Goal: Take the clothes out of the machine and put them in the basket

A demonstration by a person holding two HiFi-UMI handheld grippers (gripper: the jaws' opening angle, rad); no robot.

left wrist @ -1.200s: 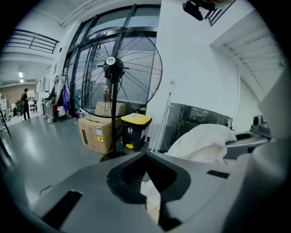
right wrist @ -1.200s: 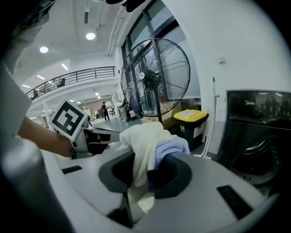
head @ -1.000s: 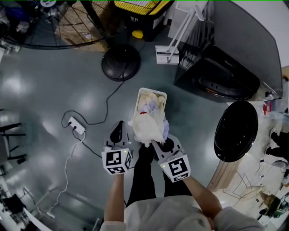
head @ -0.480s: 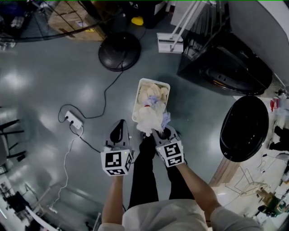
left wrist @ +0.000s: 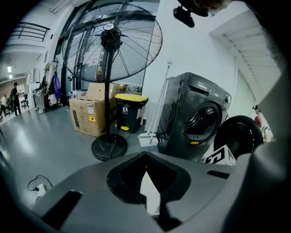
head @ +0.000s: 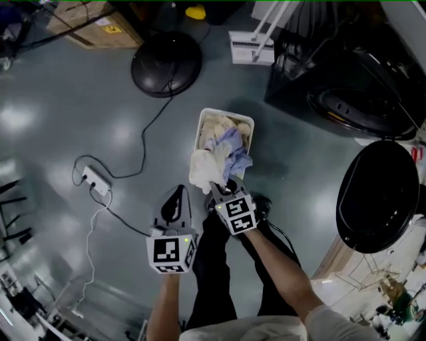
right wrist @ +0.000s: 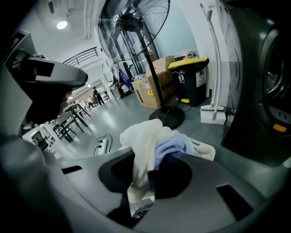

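Note:
A white basket (head: pixel 203 124) stands on the grey floor with cream clothes in it. My right gripper (head: pixel 221 189) is shut on a bundle of cream and lavender clothes (head: pixel 216 162), which hangs over the basket's near end. In the right gripper view the same clothes (right wrist: pixel 145 136) bulge out from between the jaws of my right gripper (right wrist: pixel 148 182), with the basket's rim (right wrist: pixel 205 149) just beyond. My left gripper (head: pixel 176 194) hovers left of the basket, jaws together and holding nothing. The left gripper (left wrist: pixel 146 157) faces the dark washing machine (left wrist: pixel 195 118).
The washing machine (head: pixel 359 93) is at the upper right, its round black door (head: pixel 378 196) swung open. A fan base (head: pixel 166 63), its cable and a power strip (head: pixel 92 180) lie on the floor to the left. A cardboard box (head: pixel 93 20) stands behind.
Both grippers have come down towards the floor. The right one lowered the clothes bundle onto the basket's near end; the left one sank beside it, still holding nothing.

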